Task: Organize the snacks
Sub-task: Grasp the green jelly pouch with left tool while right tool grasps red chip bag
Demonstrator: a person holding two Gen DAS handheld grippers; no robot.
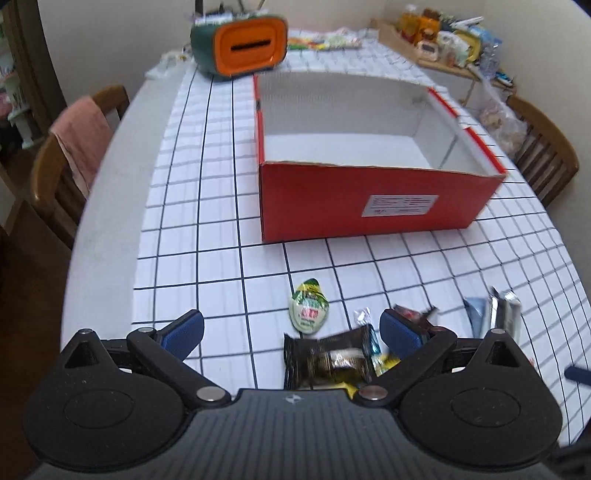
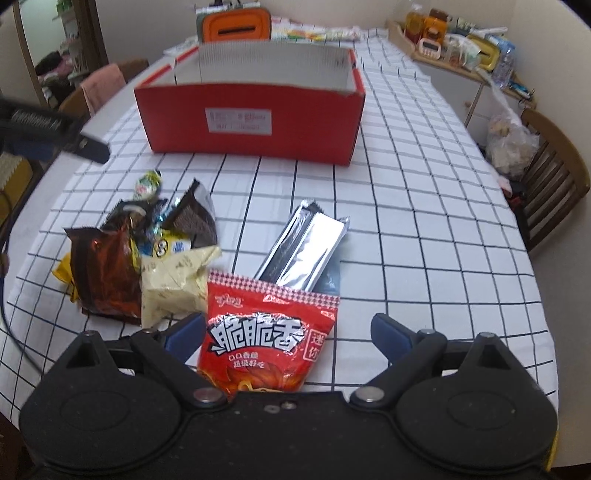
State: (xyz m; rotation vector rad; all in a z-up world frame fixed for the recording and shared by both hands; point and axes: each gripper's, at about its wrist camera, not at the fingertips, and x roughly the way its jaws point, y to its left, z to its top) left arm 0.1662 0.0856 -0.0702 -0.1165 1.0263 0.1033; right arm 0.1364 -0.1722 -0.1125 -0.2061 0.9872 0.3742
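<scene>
An empty red cardboard box (image 1: 373, 206) (image 2: 251, 122) stands on the checked tablecloth. My left gripper (image 1: 291, 332) is open above a dark brown snack packet (image 1: 328, 362), which lies between its blue fingers; a green jelly cup (image 1: 308, 308) lies just beyond. My right gripper (image 2: 288, 332) is open around a red snack bag (image 2: 266, 339), its fingers apart from the bag. Beyond the bag lies a silver packet (image 2: 306, 247). To the left sits a pile with a brown bag (image 2: 107, 273) and a pale yellow bag (image 2: 173, 284). The left gripper's body (image 2: 48, 129) shows at the far left.
A green and orange radio-like box (image 1: 240, 44) stands behind the red box. A wooden shelf with bottles and packets (image 1: 447, 33) is at the back right. Wooden chairs (image 1: 74, 158) (image 2: 554, 177) flank the table, one with a pink towel. A plastic bag (image 2: 511, 147) rests by the right chair.
</scene>
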